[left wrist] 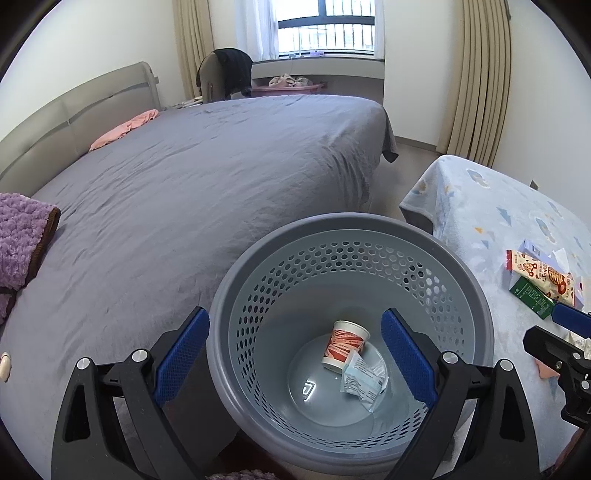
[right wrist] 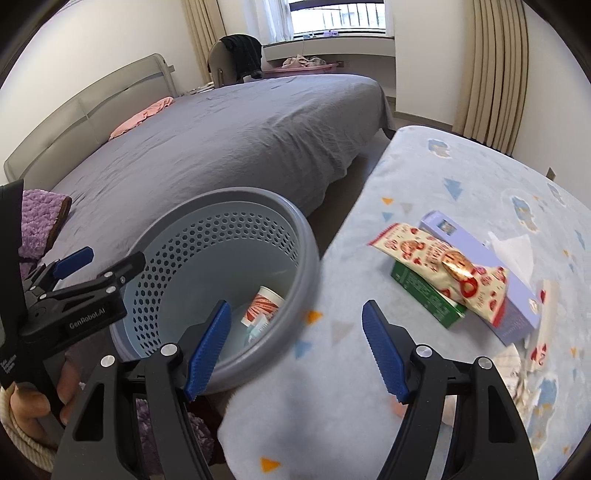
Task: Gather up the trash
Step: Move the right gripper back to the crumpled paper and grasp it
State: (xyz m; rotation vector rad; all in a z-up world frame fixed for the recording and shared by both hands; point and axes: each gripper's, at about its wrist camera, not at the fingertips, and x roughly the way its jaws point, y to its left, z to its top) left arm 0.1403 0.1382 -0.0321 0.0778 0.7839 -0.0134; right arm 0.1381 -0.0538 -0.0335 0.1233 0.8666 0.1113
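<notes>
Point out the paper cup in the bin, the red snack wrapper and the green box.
paper cup (left wrist: pixel 345 343): left wrist view, side wall.
red snack wrapper (right wrist: pixel 443 264): right wrist view, middle of pack.
green box (right wrist: pixel 424 291): right wrist view, top face.

A home bedroom: a wide bed (left wrist: pixel 207 177) with headboard (left wrist: pixel 74 110), long curtains (left wrist: pixel 480 81) and a barred window (left wrist: pixel 327 26).

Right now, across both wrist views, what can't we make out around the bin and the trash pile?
- Bin floor: right wrist view, near rim and right gripper finger hide most; cup half seen.
- Pale packet print: left wrist view, too small to read.
- Green box: snack wrapper covers its top in both views.
- Litter behind the purple box: right wrist view, blurred and cut off.
- Left gripper: its contact with the bin is unclear.
</notes>
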